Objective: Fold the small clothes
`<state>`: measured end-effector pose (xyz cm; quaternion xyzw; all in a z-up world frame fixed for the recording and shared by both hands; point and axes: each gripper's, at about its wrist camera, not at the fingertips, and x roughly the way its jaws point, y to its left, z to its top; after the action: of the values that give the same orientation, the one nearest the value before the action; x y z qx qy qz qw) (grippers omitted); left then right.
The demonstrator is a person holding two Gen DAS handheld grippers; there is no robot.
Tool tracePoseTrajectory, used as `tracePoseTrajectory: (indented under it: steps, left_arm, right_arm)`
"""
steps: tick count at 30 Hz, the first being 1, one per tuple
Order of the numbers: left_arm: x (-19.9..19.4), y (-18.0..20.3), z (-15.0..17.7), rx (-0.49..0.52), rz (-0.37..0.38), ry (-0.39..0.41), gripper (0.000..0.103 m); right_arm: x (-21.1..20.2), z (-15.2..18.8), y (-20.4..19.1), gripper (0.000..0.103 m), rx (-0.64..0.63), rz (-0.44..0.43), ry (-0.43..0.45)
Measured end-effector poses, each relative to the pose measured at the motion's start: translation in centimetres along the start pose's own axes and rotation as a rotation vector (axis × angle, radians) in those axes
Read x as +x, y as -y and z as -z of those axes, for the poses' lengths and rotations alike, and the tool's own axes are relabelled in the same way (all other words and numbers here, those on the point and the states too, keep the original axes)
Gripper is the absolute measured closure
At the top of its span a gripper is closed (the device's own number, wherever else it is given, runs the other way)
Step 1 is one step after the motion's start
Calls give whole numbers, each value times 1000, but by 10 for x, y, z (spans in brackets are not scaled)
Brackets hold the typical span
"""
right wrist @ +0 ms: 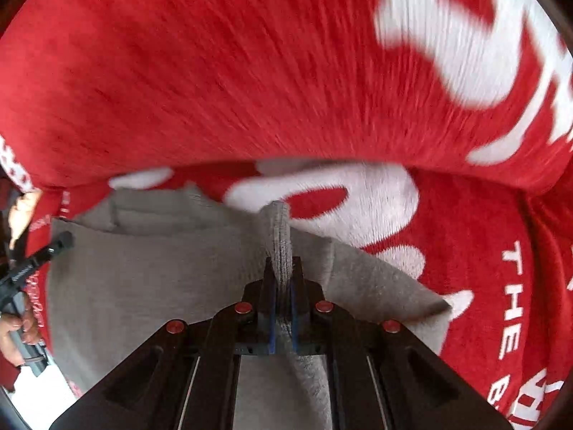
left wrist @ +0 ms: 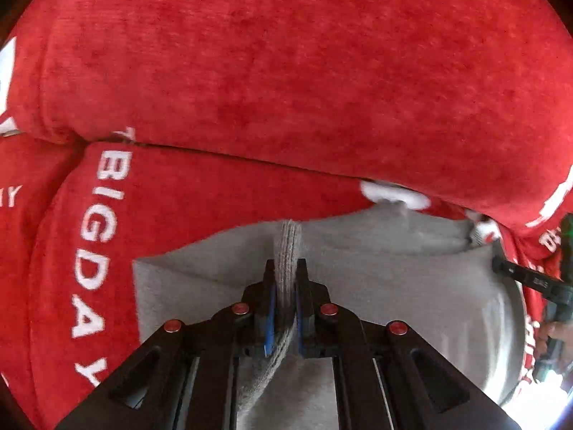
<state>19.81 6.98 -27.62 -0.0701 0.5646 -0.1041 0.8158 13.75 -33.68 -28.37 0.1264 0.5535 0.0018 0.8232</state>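
Under both cameras I see a red plush blanket [left wrist: 286,71] with white lettering, bulging in thick folds. On my left view the letters read "BIGDAY" down one fold; on my right view I can read "THE" and part of another word, plus large blurred white shapes that I cannot make out.

On the blanket lies a small grey garment [left wrist: 394,286] of soft fleecy knit, spread fairly flat, with a folded band along its far edge. Only my left view shows its squared near-left corner; only my right view shows its pointed right corner [right wrist: 440,308] lying on the white print.

My left gripper [left wrist: 285,279] has its jaws nearly closed, the blue pads pinching a raised ridge of the grey cloth. My right gripper [right wrist: 283,276] has its jaws tight together on a similar ridge. Each view catches the other gripper at its edge, with a hand [right wrist: 18,333] on the handle.
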Motion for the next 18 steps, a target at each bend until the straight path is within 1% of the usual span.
tracePoseTrajectory:
  steps: [1,2,3,4,5,7,9,10,11,12,15,18]
  left_arm:
    - [-1,-3,-1,-17,-24,-1,59]
    - [-4,-7,-2,-39,-72,11,48]
    - [-8,-11,-1,-51,-100,26,42]
    - [-13,-15,-2,-62,-117,37,42]
    - [-19,-20,-3,-74,-113,31,42]
    - [-29,-27,-2,-85,-108,24,42]
    - [-43,-31,3,-68,-109,16,42]
    - [-52,-34,9,-54,-107,11,42]
    - [-59,-36,15,-45,-103,4,42]
    - [-66,-38,20,-40,-98,-5,42]
    - [-81,-43,43,-41,-74,-47,42]
    - [-88,-49,75,-114,-6,-109,42]
  right_arm:
    - [1,0,1,96,5,-2,7]
    - [1,-1,2,96,13,-5,17]
    - [1,-1,3,96,23,-8,16]
    - [0,-2,5,96,31,-8,12]
    - [-1,-3,6,91,42,-14,6]
    - [-5,-5,9,89,64,-19,-14]
    - [-17,-4,6,86,66,4,-13]
    - [-22,-3,6,77,63,19,-9]
    - [-27,-1,6,62,61,34,-5]
    - [-32,3,7,54,65,37,1]
    - [-51,22,14,54,115,-5,14]
    - [-69,54,23,54,183,-51,11]
